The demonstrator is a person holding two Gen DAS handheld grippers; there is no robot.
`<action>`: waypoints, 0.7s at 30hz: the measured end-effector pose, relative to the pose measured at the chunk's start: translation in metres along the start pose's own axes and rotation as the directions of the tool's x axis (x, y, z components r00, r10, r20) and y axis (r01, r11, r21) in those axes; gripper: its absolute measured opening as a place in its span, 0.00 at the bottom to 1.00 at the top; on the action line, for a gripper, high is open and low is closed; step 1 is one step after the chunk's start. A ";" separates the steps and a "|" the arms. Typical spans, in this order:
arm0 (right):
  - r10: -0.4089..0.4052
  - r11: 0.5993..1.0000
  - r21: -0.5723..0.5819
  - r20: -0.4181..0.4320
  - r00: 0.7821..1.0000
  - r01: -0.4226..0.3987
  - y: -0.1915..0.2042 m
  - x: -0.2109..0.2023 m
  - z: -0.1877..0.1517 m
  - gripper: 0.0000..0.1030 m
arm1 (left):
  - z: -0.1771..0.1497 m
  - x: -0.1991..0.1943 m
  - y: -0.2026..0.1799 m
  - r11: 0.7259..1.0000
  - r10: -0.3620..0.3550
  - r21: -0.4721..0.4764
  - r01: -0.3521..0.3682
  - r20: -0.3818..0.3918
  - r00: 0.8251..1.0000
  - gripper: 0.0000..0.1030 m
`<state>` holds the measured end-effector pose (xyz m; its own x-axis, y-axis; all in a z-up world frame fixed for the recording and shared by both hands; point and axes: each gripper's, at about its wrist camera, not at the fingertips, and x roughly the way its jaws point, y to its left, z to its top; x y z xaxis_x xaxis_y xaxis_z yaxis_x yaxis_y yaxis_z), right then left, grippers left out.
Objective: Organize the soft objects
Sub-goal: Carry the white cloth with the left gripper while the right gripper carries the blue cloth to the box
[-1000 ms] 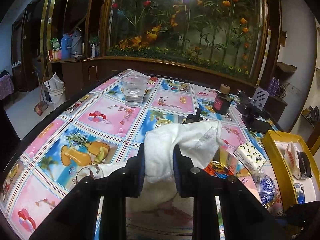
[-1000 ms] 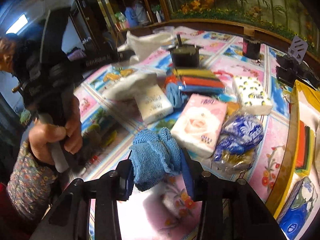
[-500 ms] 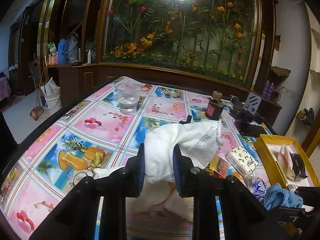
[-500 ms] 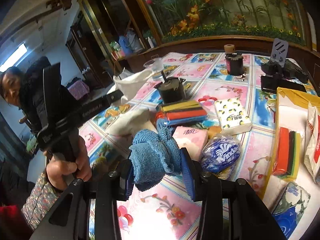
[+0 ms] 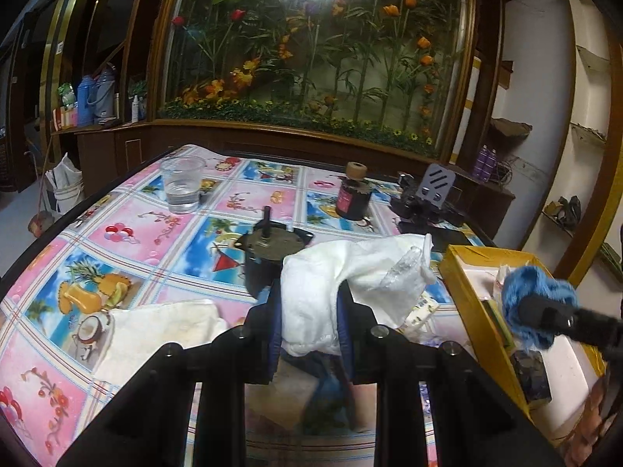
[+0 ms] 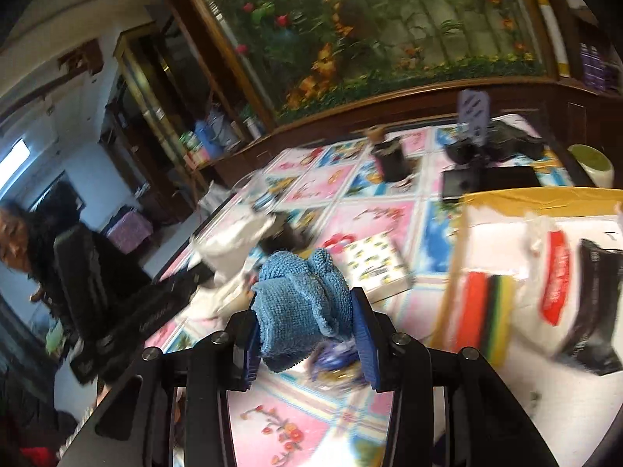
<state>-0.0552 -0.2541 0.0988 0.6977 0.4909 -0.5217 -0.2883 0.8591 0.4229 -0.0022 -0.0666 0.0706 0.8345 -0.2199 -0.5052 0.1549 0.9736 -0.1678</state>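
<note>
The right tongs [image 6: 307,334], still clamping the blue cloth [image 6: 301,303], are swinging over the yellow box [image 5: 463,292] at the worktop's right edge; the left tongs [image 5: 309,327] keep gripping the white cloth [image 5: 331,288], waiting.

No label, brand or number is sharp enough to read.

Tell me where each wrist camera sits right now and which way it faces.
Left wrist: behind the left gripper, fingers shut on the white cloth, facing across the table toward the flower mural.
Right wrist: behind the right gripper, fingers shut on the blue cloth, tilted, facing the yellow box; the person's face shows at left.
Shared: blue cloth, yellow box, mural, dark bottle.
</note>
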 end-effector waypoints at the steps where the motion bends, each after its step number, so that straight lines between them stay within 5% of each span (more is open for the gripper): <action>1: -0.019 0.999 0.027 0.020 1.000 0.018 -0.010 -0.007 0.004 0.43 | -0.002 0.001 -0.010 1.000 -0.018 0.013 0.018 -0.005 1.000 0.23; 9: -0.184 0.964 0.216 0.107 0.977 0.157 -0.083 -0.052 0.021 0.42 | -0.019 0.000 -0.101 0.973 -0.197 0.112 0.202 -0.053 0.979 0.23; 13: -0.308 0.922 0.280 0.115 0.944 0.266 -0.113 -0.072 0.024 0.42 | -0.027 -0.004 -0.133 0.945 -0.291 0.132 0.301 -0.090 0.953 0.23; 21: -0.345 0.879 0.363 0.036 0.938 0.310 -0.149 -0.071 0.022 0.42 | -0.047 -0.002 -0.179 0.896 -0.362 0.198 0.398 -0.194 0.912 0.23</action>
<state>-0.0470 -0.4205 0.0890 0.7774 0.1584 -0.6087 0.2007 0.8547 0.4788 -0.0566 -0.2431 0.0623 0.6019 -0.5651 -0.5642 0.5756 0.7968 -0.1839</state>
